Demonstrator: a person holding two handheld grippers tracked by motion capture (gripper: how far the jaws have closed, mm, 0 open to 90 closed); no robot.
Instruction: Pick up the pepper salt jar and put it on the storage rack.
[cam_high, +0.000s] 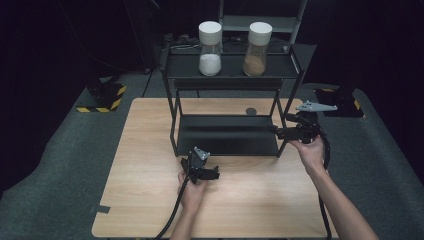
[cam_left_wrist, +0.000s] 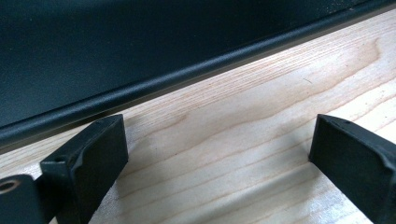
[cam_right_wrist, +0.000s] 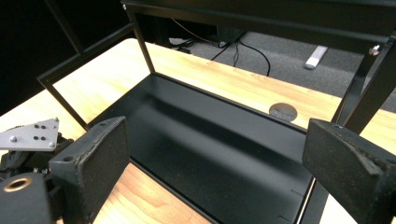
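On the wooden desk (cam_high: 150, 200), going from left to right, the left tool (cam_high: 212, 176) comes first: it rests low over the boards just in front of the black rack (cam_high: 227, 136), held in the person's left hand (cam_high: 192, 192). In the left gripper view its two black jaws stand wide apart with nothing between them but bare wood grain, and the front lip of the rack's bottom tray (cam_left_wrist: 140, 88) runs across just ahead of them. The rack stands at the middle back of the desk. On its upper shelf (cam_high: 230, 66) stand two clear jars with white lids, well apart from both tools: the jar of white powder (cam_high: 210, 48) on the left and the jar of brown powder (cam_high: 258, 49) to its right. A small round grey disc (cam_high: 251, 111) is set in the desk behind the rack. Farthest right, the right tool (cam_high: 276, 131) is held level in the right hand (cam_high: 310, 152) at the rack's right front post, pointing in over the bottom tray (cam_right_wrist: 196, 140). Its jaws are spread wide and grip nothing.
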